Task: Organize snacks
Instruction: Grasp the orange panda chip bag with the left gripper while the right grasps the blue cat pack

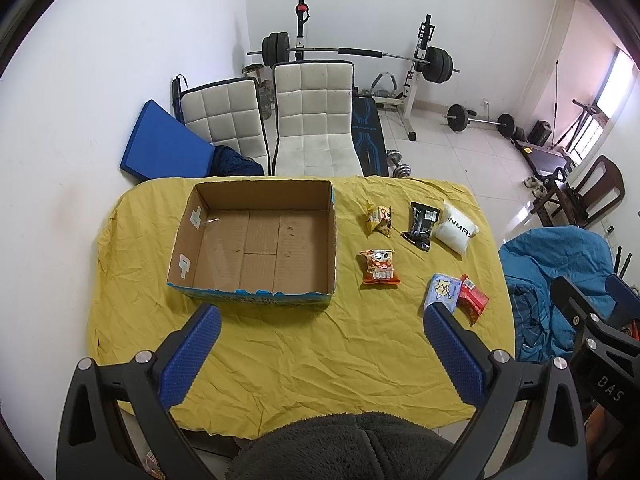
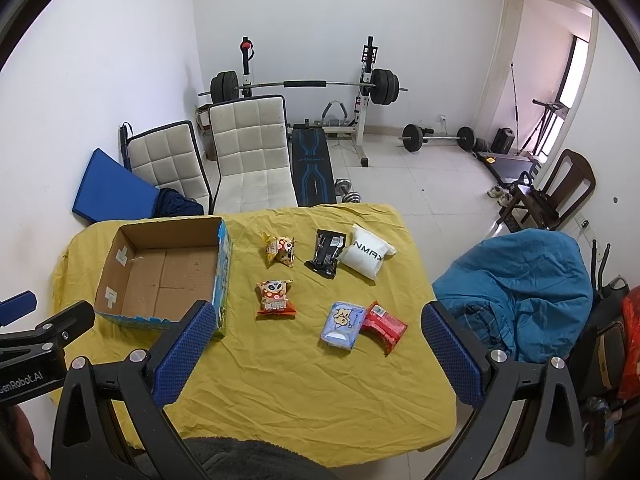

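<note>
Two hand-held tongs hover above the near edge of a table draped in a wrinkled yellow cloth (image 1: 304, 344). The left gripper (image 1: 324, 344) has its blue ribbed pads spread wide apart, with nothing between them. The right gripper (image 2: 320, 344) is spread just as wide and also holds nothing. In the right wrist view, part of the left tool shows at the left edge, beside the box.

On the left half of the table sits an open cardboard box (image 1: 256, 240), its brown floor bare, its outer walls printed blue. Its near right corner lies close to the left pad of the right gripper in that view.

Six snack packets lie on the cloth to the right of the box, all apart from it. Nearest the box is an orange packet (image 2: 275, 298) with a panda face. Farther away, a yellow packet (image 2: 281, 250) stands crumpled. To its right a black packet (image 2: 328, 258) lies touching a white pillow-shaped packet (image 2: 368, 256) with dark lettering. Nearest the right gripper, a pale blue packet (image 2: 342, 324) with a cartoon animal lies touching a red packet (image 2: 384, 326) on its right.

A dark fleecy sleeve or garment (image 1: 348, 444) of the person fills the bottom middle of the left wrist view. Beyond the table stand two white quilted chairs (image 1: 308, 120), and behind them a barbell rack (image 1: 352, 54) against the white wall. A blue jacket (image 2: 520, 288) is heaped on the right.
</note>
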A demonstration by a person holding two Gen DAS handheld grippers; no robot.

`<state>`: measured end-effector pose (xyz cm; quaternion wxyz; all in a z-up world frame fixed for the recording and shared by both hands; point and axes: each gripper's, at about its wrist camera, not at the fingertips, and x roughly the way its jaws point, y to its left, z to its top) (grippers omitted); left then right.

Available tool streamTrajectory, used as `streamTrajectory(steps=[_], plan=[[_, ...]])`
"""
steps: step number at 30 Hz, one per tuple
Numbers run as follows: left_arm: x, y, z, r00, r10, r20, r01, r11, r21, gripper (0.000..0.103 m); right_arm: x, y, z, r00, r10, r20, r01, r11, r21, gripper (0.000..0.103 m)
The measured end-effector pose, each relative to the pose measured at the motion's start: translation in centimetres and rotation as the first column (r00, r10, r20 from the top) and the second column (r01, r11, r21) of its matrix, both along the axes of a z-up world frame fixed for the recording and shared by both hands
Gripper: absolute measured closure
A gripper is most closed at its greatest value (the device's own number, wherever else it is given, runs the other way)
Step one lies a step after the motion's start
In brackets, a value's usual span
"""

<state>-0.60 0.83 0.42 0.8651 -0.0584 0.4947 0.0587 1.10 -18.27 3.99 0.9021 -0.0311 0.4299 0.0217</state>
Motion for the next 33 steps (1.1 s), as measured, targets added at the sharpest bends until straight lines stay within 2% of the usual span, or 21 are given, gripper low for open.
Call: streamTrajectory(steps=[8,12,16,19,23,25,28,30,33], plan=[[1.8,-0.8,-1.7,1.0,-0.007,-0.029,0.007,1.0,-0.005,0.0,2.4,-2.8,-3.6,0.996,-0.049,-0.069,0.051,0.999,0.015,0.0],[4.7,-2.0,-4.2,0.997,-0.021,-0.072,0.02,1.0,-0.012,0.0,5.6,-5.7,-7.1,0.984,-0.089,-0.157,0.092,0.996,0.015,0.0],[7.8,-3.3,-7.3,0.991,-0.047,-0.127,0.044,0.999,-0.024,0.0,9.6,-9.3,-11.9,0.961,-0.132,-0.244,0.13,0.991,-0.024,0.0],[10.5,-4.4,-10.3,0.982,-0.063,-0.177,0.057,0.998,-0.04,0.0,12.8,-11.9,-16.5,0.932,-0.151,-0.328,0.151,0.988,-0.026,0.0],[13.8,-6.2,-14.6,0.966,-0.075,-0.248,0.064,0.997,-0.051,0.0,16.4,-13.6,-24.1,0.867,-0.152,-0.474,0.172,0.985,0.0,0.0],[15.1,-7.0,-16.4,0.956,-0.092,-0.28,0.075,0.995,-0.07,0.0,17.8,-13.1,-28.1,0.838,-0.126,-0.53,0.17,0.985,0.036,0.0],[17.7,-8.0,-19.8,0.937,-0.105,-0.334,0.084,0.994,-0.076,0.0,19.4,-11.4,-33.9,0.785,-0.132,-0.605,0.188,0.982,0.03,0.0],[19.4,-8.4,-22.4,0.919,-0.104,-0.379,0.084,0.994,-0.069,0.0,20.0,-10.5,-36.5,0.758,-0.143,-0.636,0.202,0.979,0.02,0.0],[21.9,-8.8,-26.1,0.895,-0.099,-0.435,0.078,0.995,-0.066,0.0,21.0,-9.6,-39.6,0.737,-0.159,-0.657,0.215,0.977,0.005,0.0]])
